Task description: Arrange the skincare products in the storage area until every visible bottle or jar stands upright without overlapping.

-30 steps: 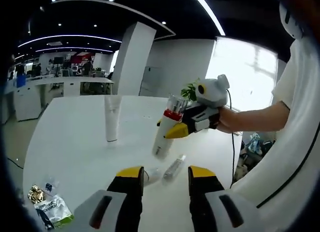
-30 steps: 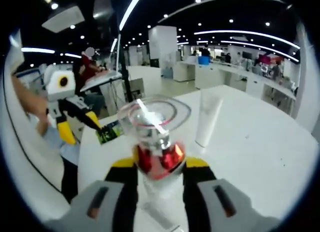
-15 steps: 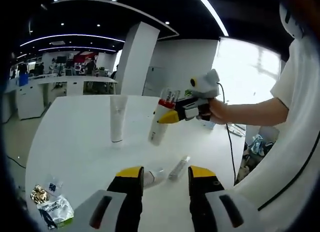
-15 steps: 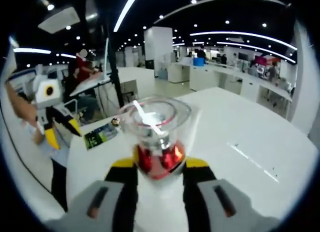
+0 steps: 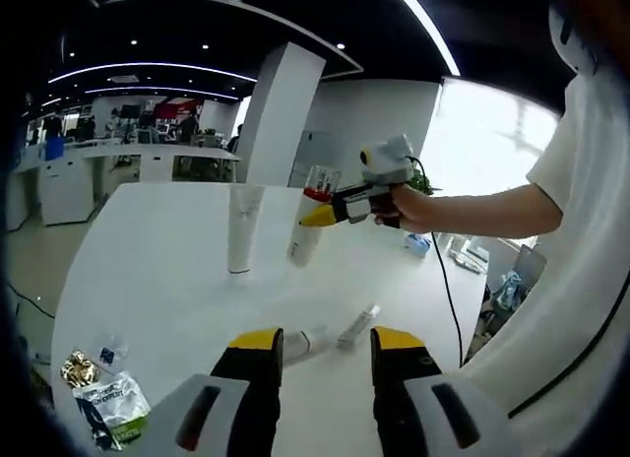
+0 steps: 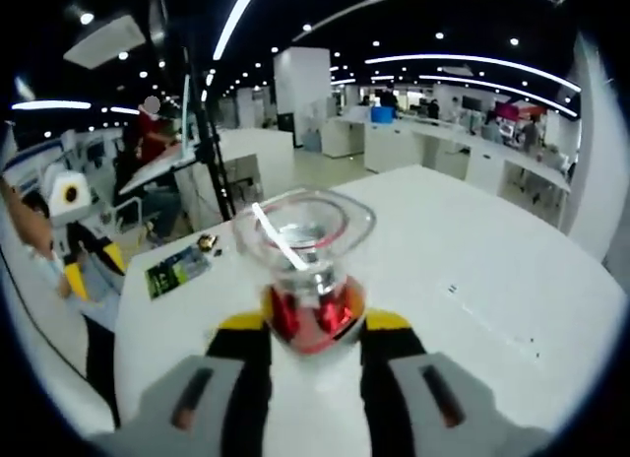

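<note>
My right gripper [image 6: 313, 325] is shut on a white bottle [image 6: 307, 280] with a red collar and a clear cap. In the left gripper view that bottle [image 5: 304, 232] hangs nearly upright just above the white table [image 5: 157, 280], held by the right gripper [image 5: 331, 214], close to the right of an upright white tube [image 5: 241, 242]. My left gripper [image 5: 327, 345] stands open near the table's front edge, nothing between its jaws. Just beyond its tips lie two small bottles, one white [image 5: 307, 343] and one clear [image 5: 356, 326], both on their sides.
Small packets [image 5: 98, 398] lie at the table's near left corner, and a green packet [image 6: 177, 270] shows in the right gripper view. A person's arm [image 5: 472, 206] reaches in from the right. The left gripper [image 6: 74, 255] appears at the left of the right gripper view. Office desks stand behind.
The right gripper has carried the red-collared bottle away from me and to the left, up beside the white tube. The bottle has gone from tilted to nearly upright. My left gripper stays open.
</note>
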